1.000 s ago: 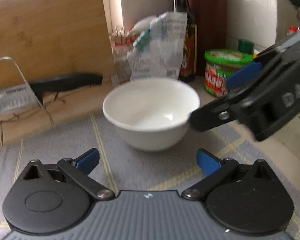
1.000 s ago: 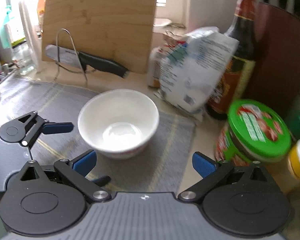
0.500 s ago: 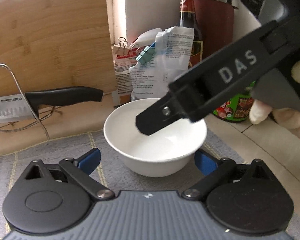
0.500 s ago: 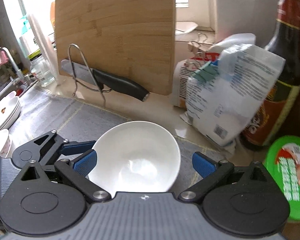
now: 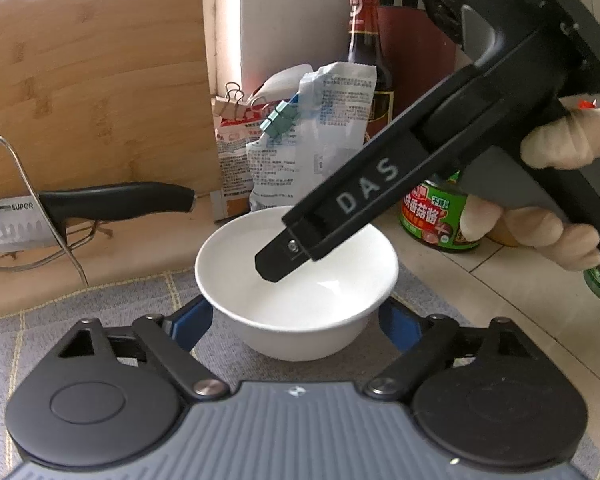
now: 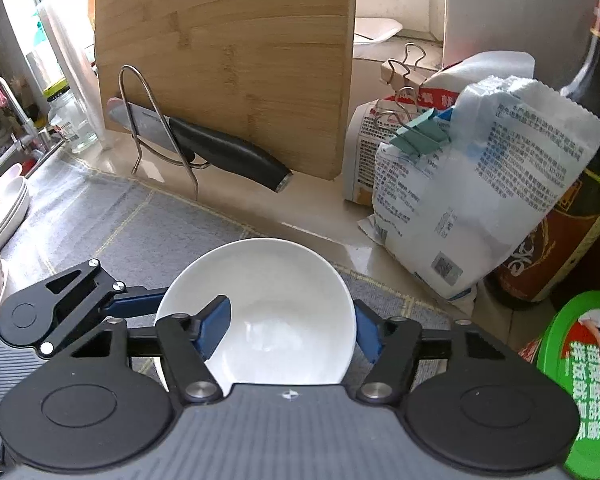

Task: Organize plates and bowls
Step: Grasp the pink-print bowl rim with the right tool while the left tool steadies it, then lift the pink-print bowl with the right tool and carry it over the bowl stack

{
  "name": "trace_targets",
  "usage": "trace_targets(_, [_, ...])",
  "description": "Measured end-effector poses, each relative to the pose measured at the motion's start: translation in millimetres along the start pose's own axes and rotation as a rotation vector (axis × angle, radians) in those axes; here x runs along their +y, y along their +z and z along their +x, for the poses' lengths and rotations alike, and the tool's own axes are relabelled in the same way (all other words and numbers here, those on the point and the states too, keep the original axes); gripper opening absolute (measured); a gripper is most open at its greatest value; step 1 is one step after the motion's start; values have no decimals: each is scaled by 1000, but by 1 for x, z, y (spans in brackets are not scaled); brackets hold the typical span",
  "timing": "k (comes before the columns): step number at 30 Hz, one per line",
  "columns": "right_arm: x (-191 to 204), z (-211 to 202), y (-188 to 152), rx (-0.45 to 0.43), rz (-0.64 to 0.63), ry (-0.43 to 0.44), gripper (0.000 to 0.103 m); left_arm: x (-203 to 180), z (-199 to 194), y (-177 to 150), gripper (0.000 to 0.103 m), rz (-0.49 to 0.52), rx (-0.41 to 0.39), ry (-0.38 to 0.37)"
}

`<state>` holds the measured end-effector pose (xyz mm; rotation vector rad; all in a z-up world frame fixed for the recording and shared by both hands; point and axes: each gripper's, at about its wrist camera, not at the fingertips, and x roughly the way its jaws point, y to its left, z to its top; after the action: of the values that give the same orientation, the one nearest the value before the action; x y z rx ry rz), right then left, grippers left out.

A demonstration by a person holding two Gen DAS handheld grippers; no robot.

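left wrist: i'm seeing the white bowl (image 5: 296, 280) sitting on the grey mat (image 5: 100, 304); my left gripper (image 5: 296, 322) has just been closing, blue pads flanking the bowl's sides, contact unclear | right wrist: my right gripper (image 6: 290, 330) is clenching the bowl's right wall, one finger (image 6: 214, 326) inside, one outside; stacked plates (image 6: 2, 208) are sitting far left on the worktop (image 6: 260, 208)

plain white bowl (image 6: 276, 312) on grey mat (image 6: 112, 216) with thin yellow grid lines. blue pads (image 6: 216, 322) on black right gripper (image 6: 292, 330). pale bamboo-grain cutting board (image 6: 228, 60), black-handled knife (image 6: 228, 154), green-lidded jar (image 6: 580, 376) with red label.
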<state>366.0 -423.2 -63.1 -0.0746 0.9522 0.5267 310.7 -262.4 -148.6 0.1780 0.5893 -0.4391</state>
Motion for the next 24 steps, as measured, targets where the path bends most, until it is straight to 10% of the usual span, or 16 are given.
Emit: trace_targets(24, [27, -37, -4, -35, -18, 41, 70, -1, -43, 10, 89, 47, 43, -1])
